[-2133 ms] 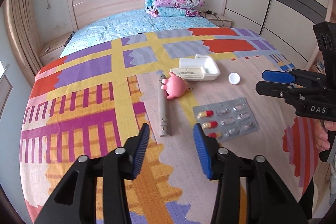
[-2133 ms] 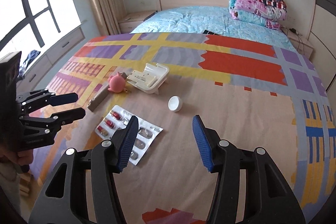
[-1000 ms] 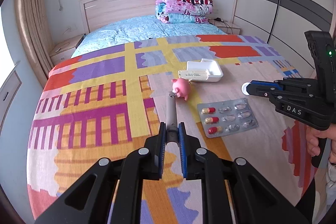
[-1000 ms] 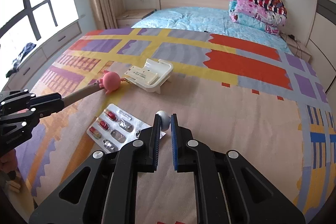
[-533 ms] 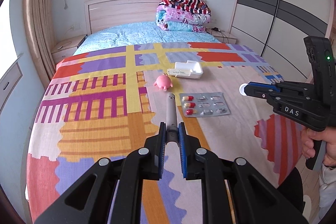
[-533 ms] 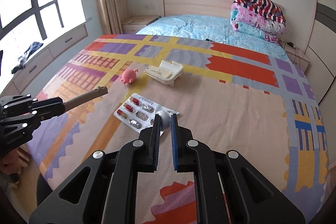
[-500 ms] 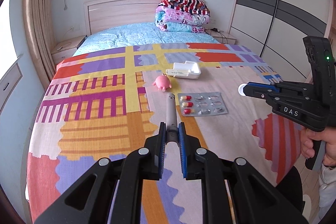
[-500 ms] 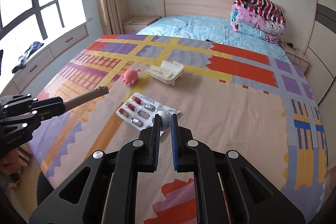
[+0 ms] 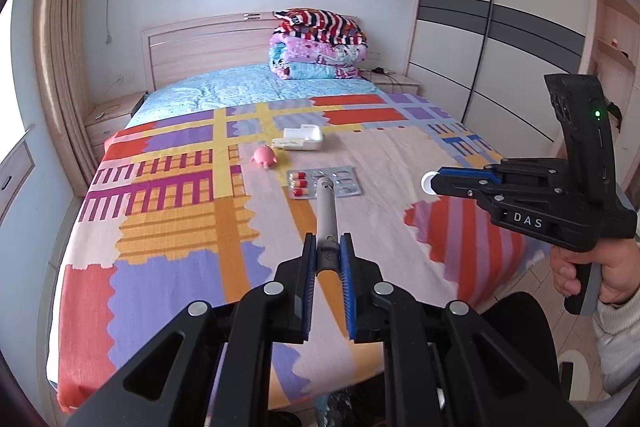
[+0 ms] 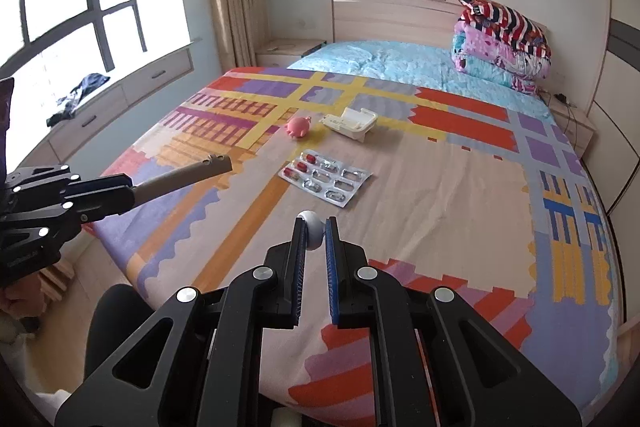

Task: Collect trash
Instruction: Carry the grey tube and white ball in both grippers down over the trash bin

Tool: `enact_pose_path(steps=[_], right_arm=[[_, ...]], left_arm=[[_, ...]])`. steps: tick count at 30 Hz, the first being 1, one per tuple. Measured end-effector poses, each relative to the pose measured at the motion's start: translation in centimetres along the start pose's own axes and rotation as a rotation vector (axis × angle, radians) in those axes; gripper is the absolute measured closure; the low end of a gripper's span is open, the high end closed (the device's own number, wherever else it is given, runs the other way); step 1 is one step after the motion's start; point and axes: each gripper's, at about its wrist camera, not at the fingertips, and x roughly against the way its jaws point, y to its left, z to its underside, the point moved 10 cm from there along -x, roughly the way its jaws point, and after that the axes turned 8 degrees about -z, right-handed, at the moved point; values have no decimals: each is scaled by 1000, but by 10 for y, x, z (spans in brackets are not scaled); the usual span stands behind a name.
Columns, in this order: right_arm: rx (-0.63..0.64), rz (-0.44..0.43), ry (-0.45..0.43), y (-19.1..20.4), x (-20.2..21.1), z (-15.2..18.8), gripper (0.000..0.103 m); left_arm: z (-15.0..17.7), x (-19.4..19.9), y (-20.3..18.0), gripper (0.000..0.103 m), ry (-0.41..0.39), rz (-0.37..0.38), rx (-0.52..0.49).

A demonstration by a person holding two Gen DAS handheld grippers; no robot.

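With both claws already loaded, this looks like the carry-off leg of the pickup. The left gripper (image 9: pixel 328 259) is clamped on the near end of a grey tube (image 9: pixel 326 211), which sticks out forward and hangs clear above the bedspread (image 9: pixel 168 279). End grip probably because the stick lay lengthwise toward the person. The right gripper (image 10: pixel 313 239) is pinched on a small white cap (image 10: pixel 312 229), gripped across its width, also off the bed.

Still lying mid-bed: blister pack (image 10: pixel 326 179) (mostly popped, a few red capsules left at one end), pink pig toy (image 10: pixel 298 127) further back and to the left, white plastic tray (image 10: pixel 354 123) just right of the toy. Toy may not count as trash, my guess.

No bin visible in either view, so I can't say where the drop goes.
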Motion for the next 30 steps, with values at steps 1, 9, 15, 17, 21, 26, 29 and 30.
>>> enact_pose_path(steps=[1,9,15,17,21,26,29,30], right_arm=[[1,-2,-2,2,4,3,92],[-5,-39,15,22,28,44,92],[-10,-70,55,39,33,77,92],[-11,-79,72,44,32,87,92],[-26,-100,115,51,26,112,92],[-37,-114,171,56,16,141,92],[-54,-122,212,57,7,159,92],[-61,-126,226,56,3,165,92]], left_arm=[[3,5,-3,91,-1,7,-3],[32,33,-34,91,8,82,-39],[60,40,-56,91,51,132,-78],[71,40,-61,91,70,141,-89],[95,37,-71,91,122,167,-107],[126,28,-85,91,186,195,-166],[145,18,-89,91,236,209,-173],[151,14,-90,91,251,212,-177]])
